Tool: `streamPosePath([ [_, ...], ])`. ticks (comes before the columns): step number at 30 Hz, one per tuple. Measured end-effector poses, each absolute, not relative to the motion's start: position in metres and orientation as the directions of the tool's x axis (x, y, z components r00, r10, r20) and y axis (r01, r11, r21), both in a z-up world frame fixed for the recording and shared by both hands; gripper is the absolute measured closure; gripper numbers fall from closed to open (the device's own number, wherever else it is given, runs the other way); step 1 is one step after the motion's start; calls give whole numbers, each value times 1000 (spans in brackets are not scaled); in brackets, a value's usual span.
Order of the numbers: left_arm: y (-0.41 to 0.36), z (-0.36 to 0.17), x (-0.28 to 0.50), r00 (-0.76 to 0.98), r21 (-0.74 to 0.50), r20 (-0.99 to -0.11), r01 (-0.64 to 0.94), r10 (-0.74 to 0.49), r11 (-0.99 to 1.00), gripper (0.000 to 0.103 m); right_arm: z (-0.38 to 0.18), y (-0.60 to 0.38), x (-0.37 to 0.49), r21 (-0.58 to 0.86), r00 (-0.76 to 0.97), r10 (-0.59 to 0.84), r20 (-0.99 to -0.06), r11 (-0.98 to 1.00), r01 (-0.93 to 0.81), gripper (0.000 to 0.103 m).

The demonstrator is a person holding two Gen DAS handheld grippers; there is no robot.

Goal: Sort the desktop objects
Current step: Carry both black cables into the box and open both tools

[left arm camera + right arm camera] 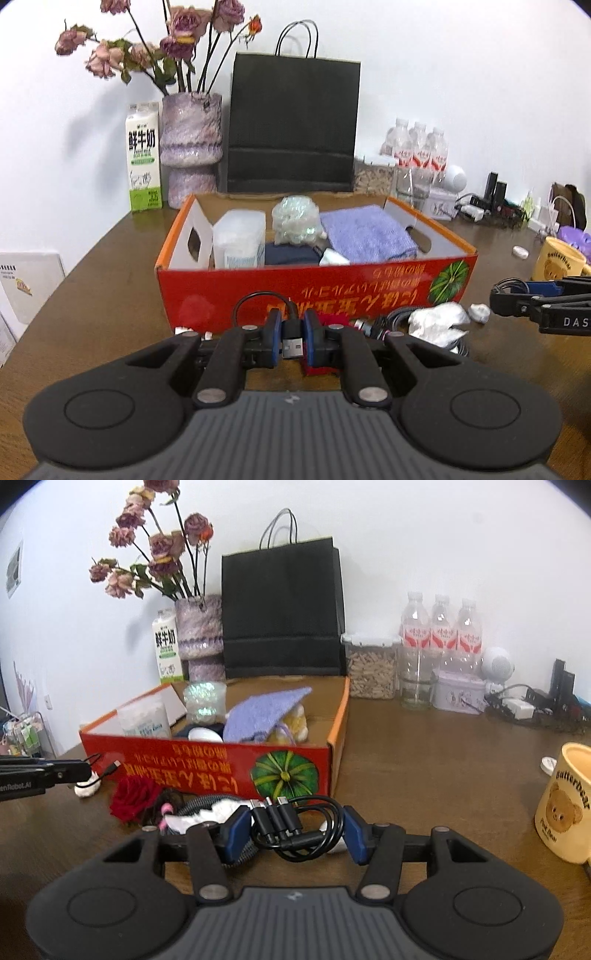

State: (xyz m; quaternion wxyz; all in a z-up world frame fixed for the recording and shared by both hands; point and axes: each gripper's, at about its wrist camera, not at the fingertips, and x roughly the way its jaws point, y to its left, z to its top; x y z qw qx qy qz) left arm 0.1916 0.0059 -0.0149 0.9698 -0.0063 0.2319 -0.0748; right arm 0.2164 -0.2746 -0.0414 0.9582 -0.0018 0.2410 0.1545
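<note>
Bare tabletop [424, 760] beside red box [207, 771].

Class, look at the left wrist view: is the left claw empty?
No: the left claw is shut on a black USB plug, whose thin cable loops up in front of the red box.

You are working at a brown wooden table [424, 746] set against a plain white wall, and the setting reads as a home. Along the wall you have a vase [190, 147] of dried roses, a milk carton [143, 157], a black paper bag [293, 125], three water bottles [441, 631] and a jar [371, 668] of dry food. A bear mug [565, 805], a small tin [458, 696] and tangled chargers [524, 707] crowd the right end.
</note>
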Motion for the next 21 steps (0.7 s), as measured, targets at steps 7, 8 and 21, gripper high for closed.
streamPosePath([
  [7,-5,14,201,902,-47,-391,178,-182,983,89,-13,-259,225,41,855,315,-413,944,-327,51],
  [8,-7,19,204,905,-46,-382,184,-187,982,89,-9,-256,228,38,856,318,-408,942,-332,51],
  [21,-34,49,266,931,-46,-318,176,-181,983,89,22,-215,289,26,872,331,-360,938,-345,51],
])
